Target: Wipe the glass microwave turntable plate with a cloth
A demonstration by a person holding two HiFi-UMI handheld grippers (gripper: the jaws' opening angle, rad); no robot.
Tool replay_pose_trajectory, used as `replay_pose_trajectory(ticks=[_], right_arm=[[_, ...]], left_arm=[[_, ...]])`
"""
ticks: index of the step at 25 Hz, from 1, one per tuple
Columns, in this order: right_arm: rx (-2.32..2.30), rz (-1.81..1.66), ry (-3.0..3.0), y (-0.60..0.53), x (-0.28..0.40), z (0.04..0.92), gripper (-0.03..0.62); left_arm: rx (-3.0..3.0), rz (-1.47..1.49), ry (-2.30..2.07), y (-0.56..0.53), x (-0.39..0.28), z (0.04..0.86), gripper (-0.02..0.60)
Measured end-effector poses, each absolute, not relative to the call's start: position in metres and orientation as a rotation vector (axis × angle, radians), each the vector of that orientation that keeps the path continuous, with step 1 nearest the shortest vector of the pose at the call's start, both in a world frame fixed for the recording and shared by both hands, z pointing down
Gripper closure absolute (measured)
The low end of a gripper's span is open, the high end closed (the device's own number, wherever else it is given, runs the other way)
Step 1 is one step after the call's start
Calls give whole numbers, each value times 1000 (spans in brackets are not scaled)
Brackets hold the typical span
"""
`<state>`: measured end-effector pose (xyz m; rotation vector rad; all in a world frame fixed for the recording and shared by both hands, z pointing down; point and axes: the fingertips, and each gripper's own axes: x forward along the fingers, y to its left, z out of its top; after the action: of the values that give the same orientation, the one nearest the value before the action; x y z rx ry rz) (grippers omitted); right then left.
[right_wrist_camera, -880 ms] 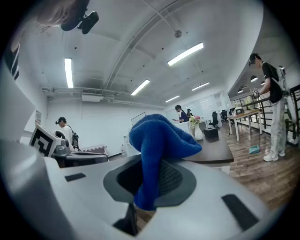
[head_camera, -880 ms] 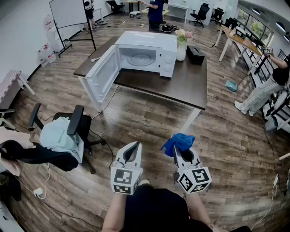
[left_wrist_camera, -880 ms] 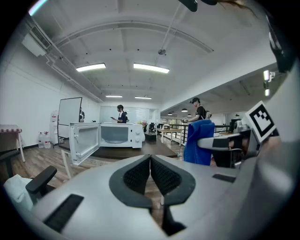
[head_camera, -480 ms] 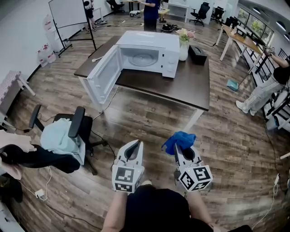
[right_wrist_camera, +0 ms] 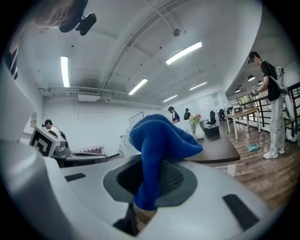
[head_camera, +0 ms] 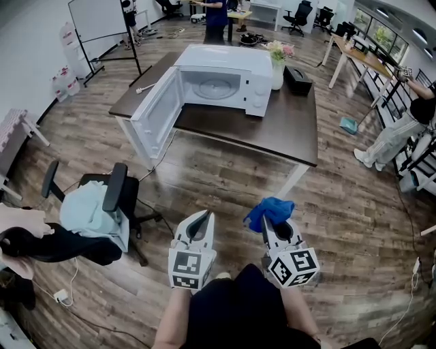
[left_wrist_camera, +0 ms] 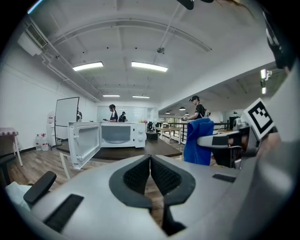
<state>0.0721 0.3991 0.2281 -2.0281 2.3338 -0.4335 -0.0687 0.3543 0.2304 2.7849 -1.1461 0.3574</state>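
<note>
The right gripper (head_camera: 266,221) fingers clamp the blue cloth (head_camera: 271,208) by one fold; the left gripper (head_camera: 199,220) fingers are closed, empty; the cloth may slip under wiping pressure.

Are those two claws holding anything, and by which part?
The right gripper pinches the blue cloth by a bunched fold; the left gripper is shut, empty.

A dark brown counter (head_camera: 272,129) on white legs stands on the wood-plank floor (head_camera: 204,184). It carries a white microwave oven (head_camera: 225,65) with its door swung open to the left. Just beside the oven stands a white vase of pink flowers (head_camera: 277,73), then a black box (head_camera: 298,80). A black office chair (head_camera: 116,187) draped with a pale blue garment (head_camera: 85,211) sits near the left. A whiteboard on a stand (head_camera: 95,19) is far back.
</note>
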Motion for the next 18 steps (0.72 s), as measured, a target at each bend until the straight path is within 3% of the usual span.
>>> replay_pose_trajectory(ticks=[18], right_arm=[[-1920,-468,2465,249,100,242,553]], left_arm=[[2715,377,-1260,218,-39,240,574]])
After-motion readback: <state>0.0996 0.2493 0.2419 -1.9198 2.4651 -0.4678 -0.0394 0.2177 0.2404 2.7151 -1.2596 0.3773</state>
